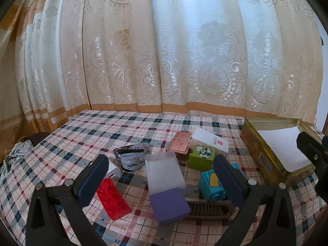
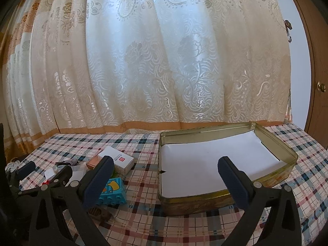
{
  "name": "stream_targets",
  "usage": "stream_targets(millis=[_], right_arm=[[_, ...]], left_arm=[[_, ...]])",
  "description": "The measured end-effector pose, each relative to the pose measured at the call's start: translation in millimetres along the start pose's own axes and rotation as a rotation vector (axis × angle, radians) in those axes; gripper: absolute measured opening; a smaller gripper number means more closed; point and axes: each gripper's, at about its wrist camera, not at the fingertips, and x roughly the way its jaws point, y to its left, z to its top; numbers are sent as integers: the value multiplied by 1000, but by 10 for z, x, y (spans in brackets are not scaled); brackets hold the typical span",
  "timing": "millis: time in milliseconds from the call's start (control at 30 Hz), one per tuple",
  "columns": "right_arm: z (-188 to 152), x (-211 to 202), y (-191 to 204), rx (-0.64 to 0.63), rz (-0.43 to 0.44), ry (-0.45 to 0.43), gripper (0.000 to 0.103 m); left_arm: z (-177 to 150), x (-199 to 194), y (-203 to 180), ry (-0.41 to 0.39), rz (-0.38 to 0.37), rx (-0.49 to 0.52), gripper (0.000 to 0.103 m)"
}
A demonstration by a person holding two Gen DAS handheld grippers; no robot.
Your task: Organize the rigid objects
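Observation:
In the left wrist view my left gripper (image 1: 162, 181) is open and empty, above a purple box (image 1: 169, 205) and a clear plastic box (image 1: 164, 171). Around them lie a red brick (image 1: 112, 198), a blue block (image 1: 213, 185), a green block (image 1: 202, 156), a pink case (image 1: 179, 142), a white carton (image 1: 211, 140), a brown comb (image 1: 209, 210) and a patterned pouch (image 1: 132, 156). In the right wrist view my right gripper (image 2: 167, 181) is open and empty over the near left corner of the open gold tin (image 2: 205, 202), which is lined with white paper.
A plaid cloth (image 1: 92, 135) covers the table. A cream curtain (image 1: 164, 51) hangs right behind the far edge. A brown door (image 2: 315, 61) stands at the right. The left gripper (image 2: 41, 176) shows at the left of the right wrist view, beside the blue block (image 2: 112, 190).

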Motion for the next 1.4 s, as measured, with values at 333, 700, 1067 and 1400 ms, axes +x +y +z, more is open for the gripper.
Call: stream_targets(millis=[333, 700, 1067, 1400], right_arm=[[-3, -8, 18, 0, 5, -1, 103], [-1, 11, 1, 2, 10, 10, 103], [-19, 26, 28, -15, 31, 17, 103], [-39, 31, 54, -18, 52, 30, 103]], left_arm=[[-9, 41, 11, 13, 6, -9, 103], [-23, 43, 19, 15, 6, -14, 103], [-25, 79, 33, 40, 3, -14, 103], [-62, 128, 102, 88, 10, -6, 103]])
